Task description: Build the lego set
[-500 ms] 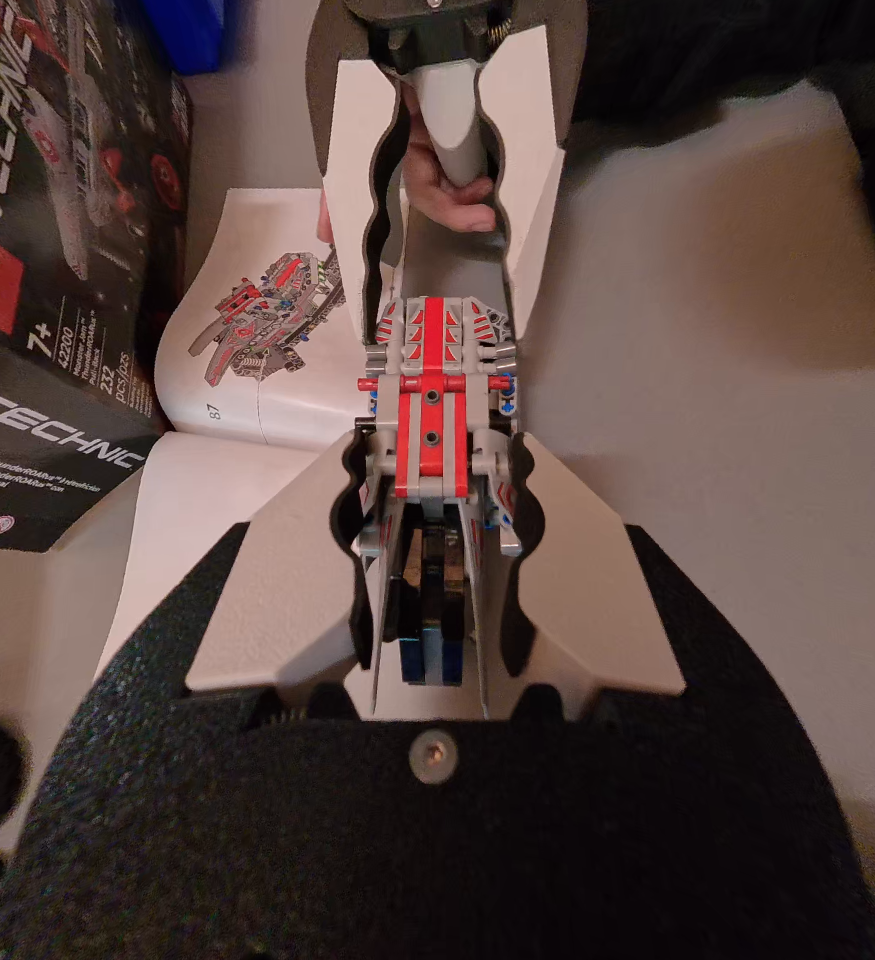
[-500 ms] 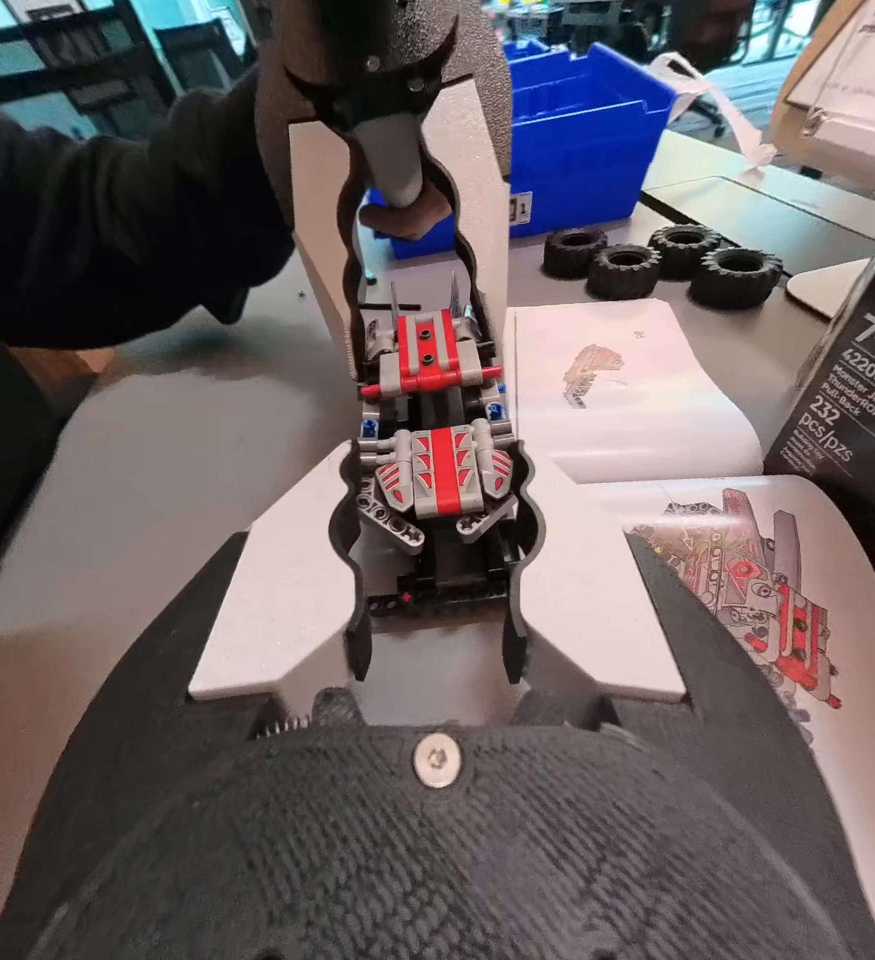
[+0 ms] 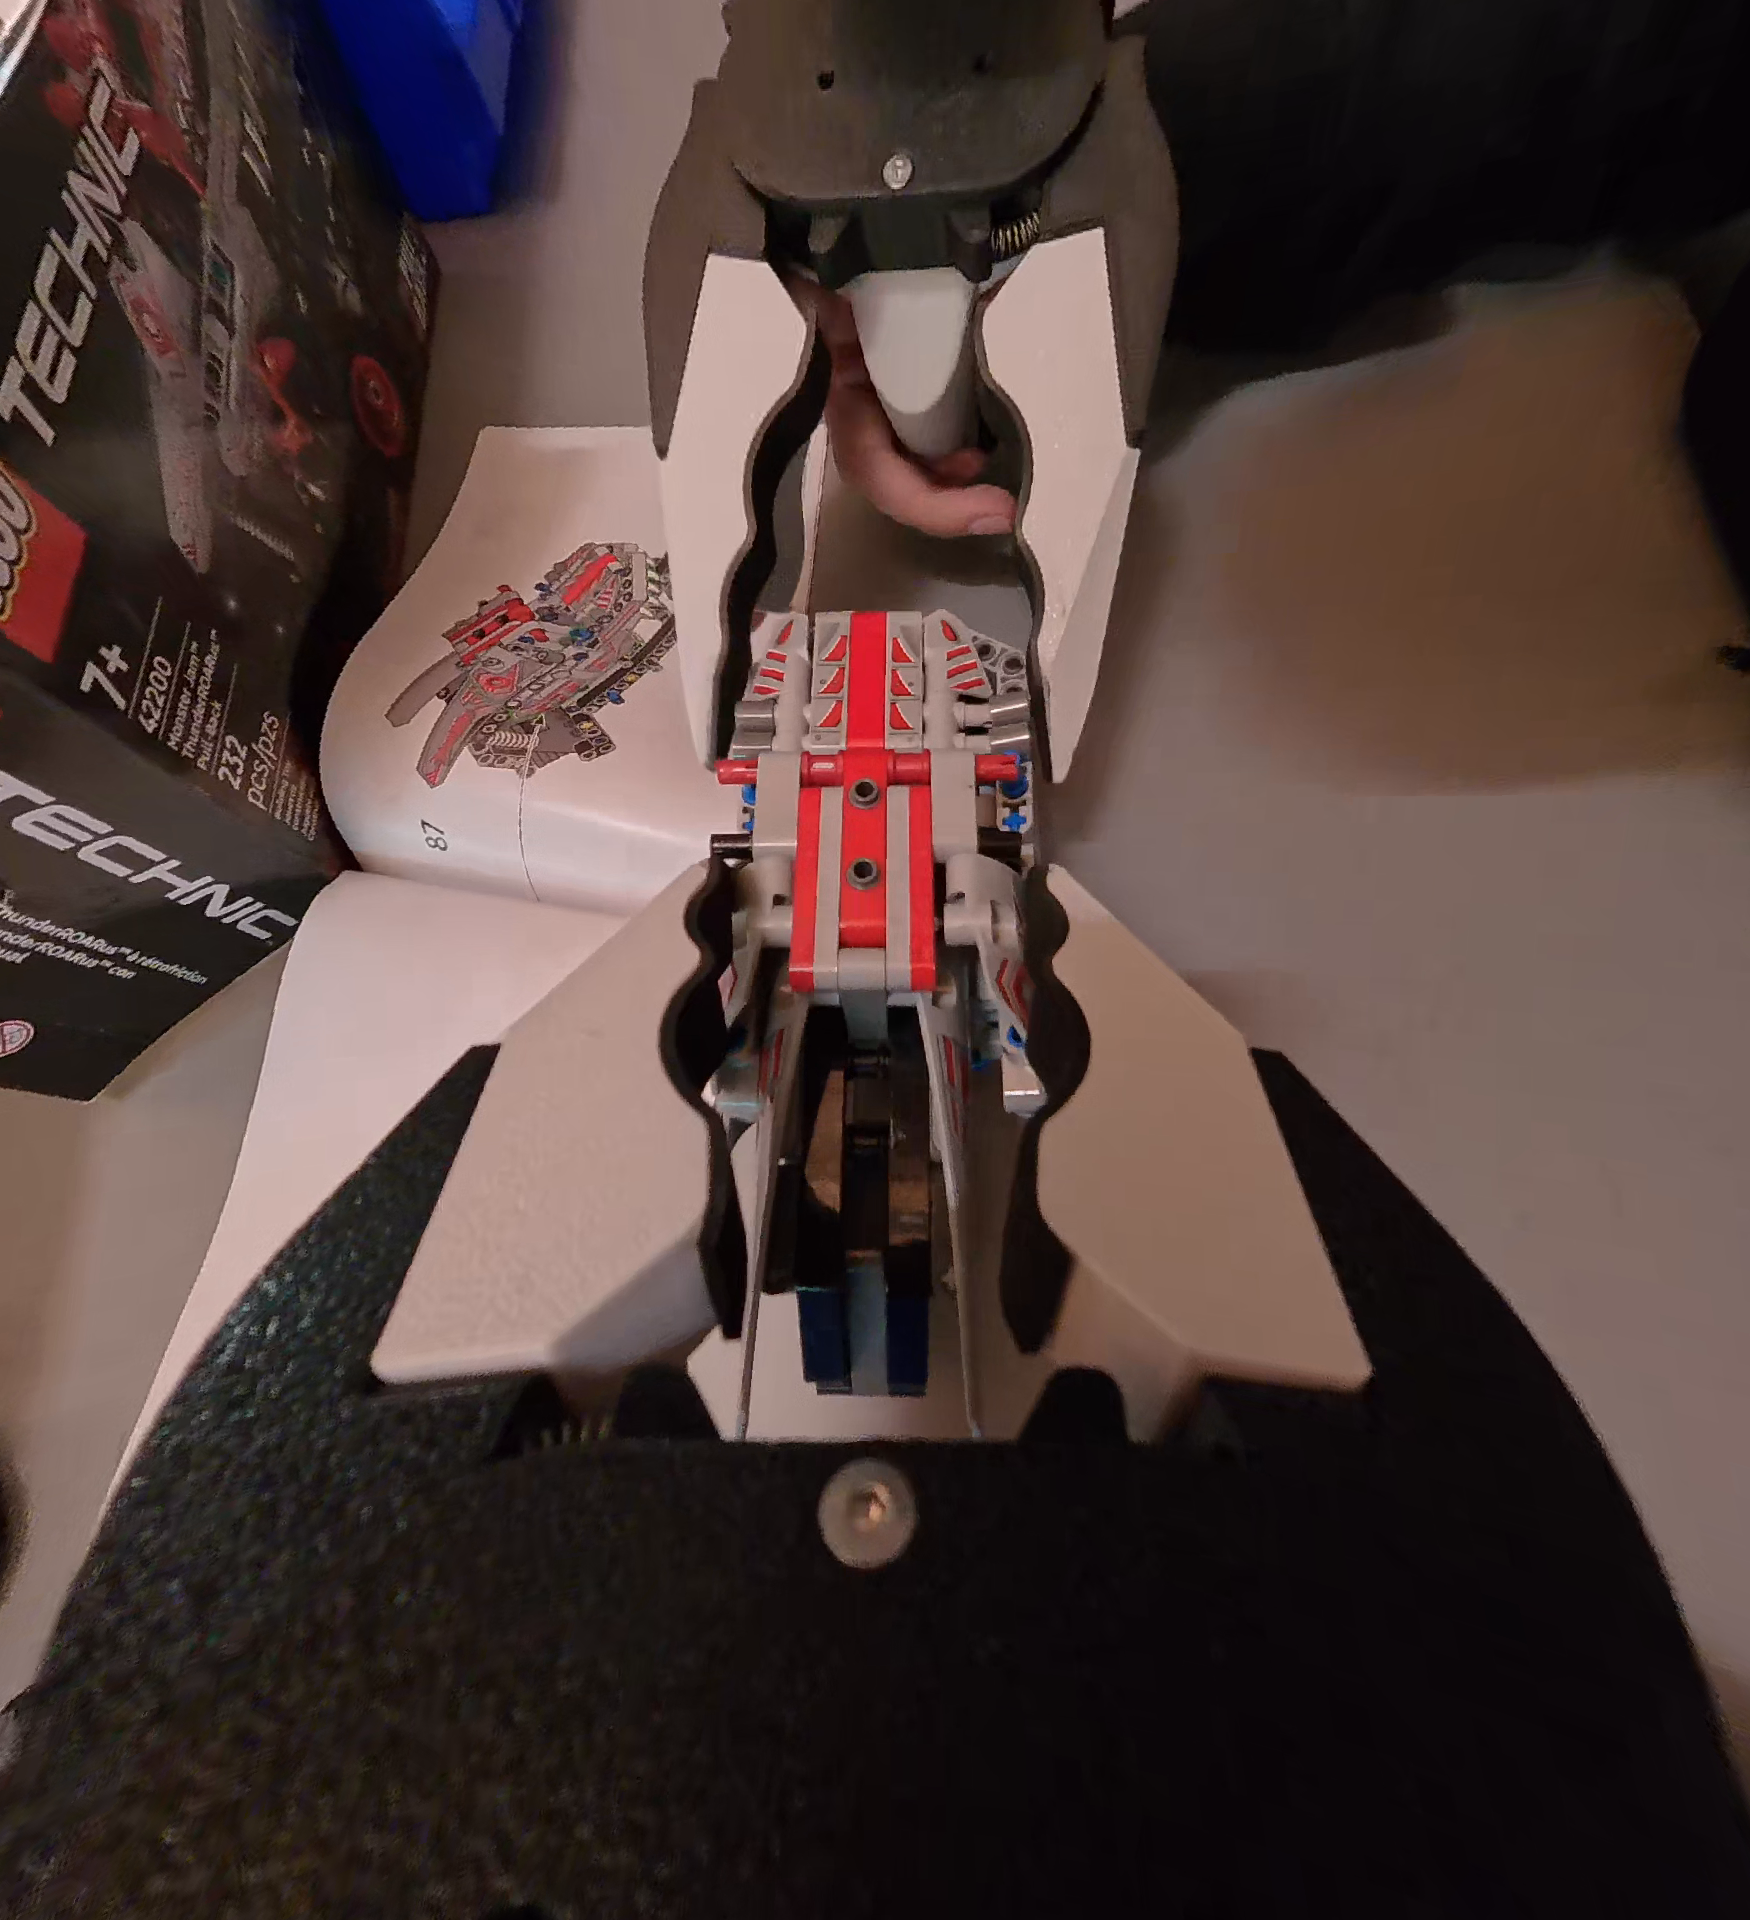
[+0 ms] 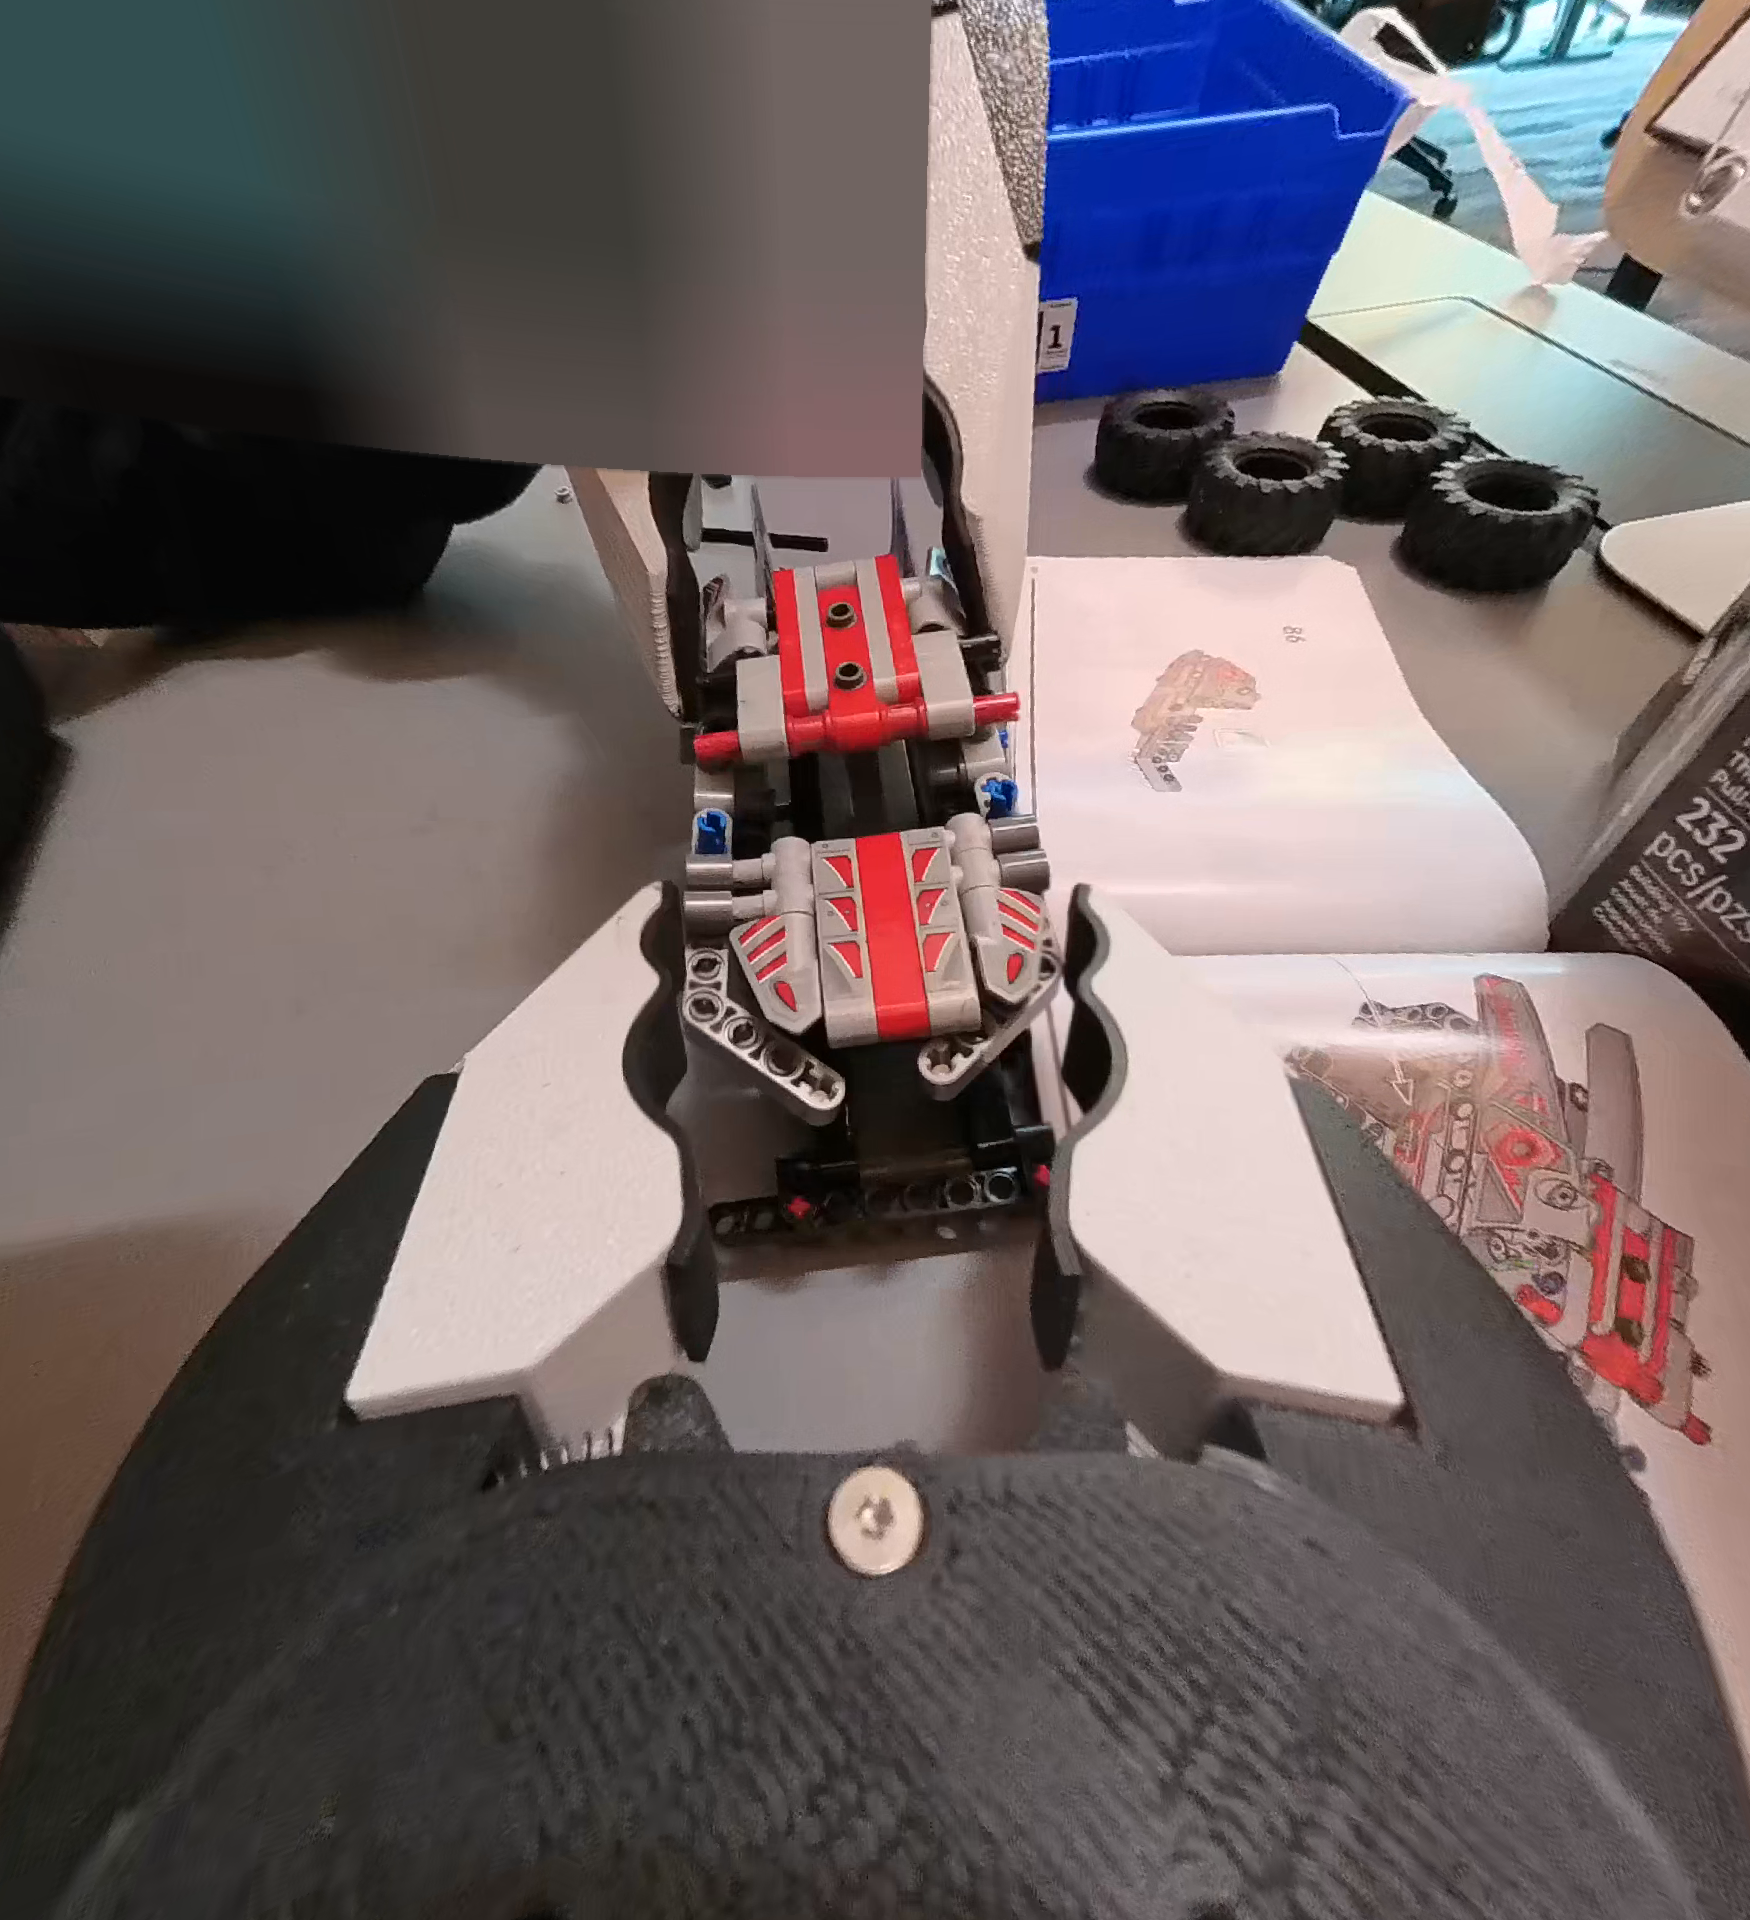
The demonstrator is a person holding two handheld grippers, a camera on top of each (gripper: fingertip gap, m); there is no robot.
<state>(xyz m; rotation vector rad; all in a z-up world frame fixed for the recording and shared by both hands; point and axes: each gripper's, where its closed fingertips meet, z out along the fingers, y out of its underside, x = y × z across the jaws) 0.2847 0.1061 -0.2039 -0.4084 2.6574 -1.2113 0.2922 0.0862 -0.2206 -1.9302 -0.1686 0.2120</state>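
Observation:
The partly built grey, red and black lego model (image 3: 866, 883) is held between both grippers over the table. My left gripper (image 3: 871, 935) is shut on its rear end, where two thin grey fins and a blue-black block run back between the fingers. My right gripper (image 4: 871, 935) is shut on the front end, around the black frame under the red-striped hood (image 4: 876, 935). In the left wrist view the right gripper (image 3: 876, 727) faces me from the far side. In the right wrist view the left gripper (image 4: 829, 644) is partly behind a blurred patch.
The open instruction booklet (image 4: 1266, 779) lies under and beside the model and also shows in the left wrist view (image 3: 497, 727). The black set box (image 3: 123, 623) stands at the left. Several black tyres (image 4: 1266, 488) and a blue bin (image 4: 1193, 208) sit behind. The tips of both grippers are at nearly the same place.
Both grippers keep their hold on the model. The two grippers have shifted slightly relative to each other, so more of the right gripper's body shows in the left wrist view.

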